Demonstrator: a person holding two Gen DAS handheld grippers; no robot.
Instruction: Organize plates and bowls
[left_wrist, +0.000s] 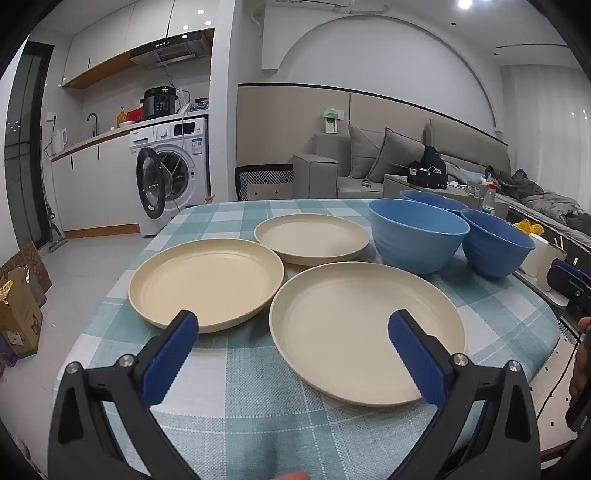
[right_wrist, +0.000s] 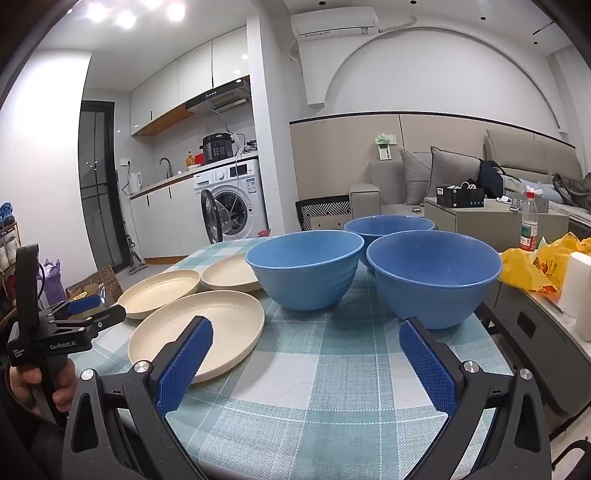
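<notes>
Three cream plates lie apart on the checked tablecloth: a near one, a left one and a far one. Right of them stand three blue bowls: a light blue one, a darker one and a third behind. My left gripper hangs open over the table's near edge, its right finger above the near plate. My right gripper is open with nothing between its fingers, in front of the bowls. The left gripper also shows at the left of the right wrist view, held by a hand.
A side cabinet at the table's right carries a yellow bag, a white roll and a bottle. Beyond the table are a washing machine with its door open, a patterned chair back and a grey sofa.
</notes>
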